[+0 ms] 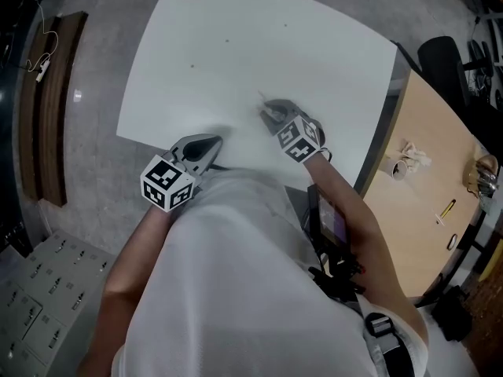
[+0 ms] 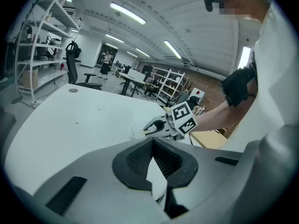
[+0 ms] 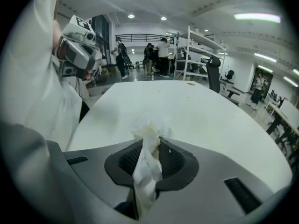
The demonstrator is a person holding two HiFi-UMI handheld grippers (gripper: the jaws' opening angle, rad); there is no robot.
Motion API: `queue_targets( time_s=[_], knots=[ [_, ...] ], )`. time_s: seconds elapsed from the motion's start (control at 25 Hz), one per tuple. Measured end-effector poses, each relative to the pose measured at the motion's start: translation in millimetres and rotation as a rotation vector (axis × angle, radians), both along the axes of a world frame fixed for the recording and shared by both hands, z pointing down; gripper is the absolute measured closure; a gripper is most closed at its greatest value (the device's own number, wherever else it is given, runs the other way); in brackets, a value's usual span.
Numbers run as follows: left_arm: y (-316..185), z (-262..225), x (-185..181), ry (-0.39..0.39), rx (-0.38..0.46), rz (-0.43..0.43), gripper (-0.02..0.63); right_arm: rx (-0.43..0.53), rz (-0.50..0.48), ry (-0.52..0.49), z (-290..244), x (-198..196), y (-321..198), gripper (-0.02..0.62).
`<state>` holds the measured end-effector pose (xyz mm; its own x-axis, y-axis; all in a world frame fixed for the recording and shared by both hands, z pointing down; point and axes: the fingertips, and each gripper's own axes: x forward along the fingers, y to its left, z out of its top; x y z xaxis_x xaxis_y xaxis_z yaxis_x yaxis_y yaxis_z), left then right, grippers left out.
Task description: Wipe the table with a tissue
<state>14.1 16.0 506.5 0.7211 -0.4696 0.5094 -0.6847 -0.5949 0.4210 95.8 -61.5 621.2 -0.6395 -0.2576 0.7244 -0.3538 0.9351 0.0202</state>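
White tissue [image 3: 147,141] is clenched in the jaws of the right gripper [image 1: 271,115], and its free end is laid on the table [image 1: 299,45] close to the near edge. The left gripper [image 1: 206,146] is held just beside that edge, its jaw tips brought together on nothing. The wiping stroke is judged best done with the right gripper kept tilted low, so that the tuft and not the jaw tips is dragged over the surface. Light, even pressure is advised, since so small a wad could be pulled out of the grip. Overlapping passes are suggested, carried out toward the dark specks [image 1: 192,67] further across. The tissue is seen twisted into a thin rope between the pads and flared into a ruffled tuft beyond them, faintly yellowed at the pinch
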Motion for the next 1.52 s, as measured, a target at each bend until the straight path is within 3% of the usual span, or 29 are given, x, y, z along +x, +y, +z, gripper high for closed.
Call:
queue_targets(
  time_s=[0.08,0.16,0.32,0.48,0.68,0.92,1.04,1.16,1.24,1.32,1.52],
  knots=[
    [-1.6,-1.2,-3.0,-0.005,0.003,-0.001,0.600,-0.055,0.029,-0.076,-5.5,0.7,-1.0,0.528],
    [-3.9,-3.3,-7.2,-0.008,0.008,-0.007,0.600,-0.052,0.168,-0.138,-15.5,16.6,-22.1,0.528],
    [-6.0,-5.3,-14.9,-0.011,0.013,-0.015,0.600,0.027,0.416,-0.063,-11.4,65.8,-70.1,0.526],
    [-10.5,-6.0,-19.0,-0.004,0.019,-0.014,0.600,0.031,0.515,-0.008,1.6,82.5,-79.4,0.526],
    [-19.9,-5.6,-25.3,0.019,0.020,0.017,0.600,0.040,0.489,0.002,0.9,52.0,-59.6,0.528],
    [-36.0,-10.1,-38.6,0.043,0.036,0.069,0.600,0.043,0.306,0.011,-1.6,-9.9,-8.3,0.528],
    [-41.8,-9.3,-48.9,0.056,0.036,0.084,0.600,-0.003,0.258,-0.010,1.2,-29.3,17.3,0.527],
    [-43.3,-7.8,-59.0,0.066,0.031,0.096,0.600,-0.073,0.274,-0.077,-1.3,-33.1,27.0,0.526],
    [-44.2,-8.0,-66.3,0.071,0.028,0.102,0.600,-0.064,0.391,-0.126,-7.5,-15.6,11.4,0.526],
    [-46.4,-8.0,-75.2,0.073,0.026,0.102,0.600,-0.032,0.573,-0.134,-8.6,19.7,-18.7,0.526],
    [-45.6,-7.6,-99.5,0.070,0.017,0.091,0.600,0.046,0.972,-0.059,-5.8,122.8,-79.8,0.526]
  ],
)
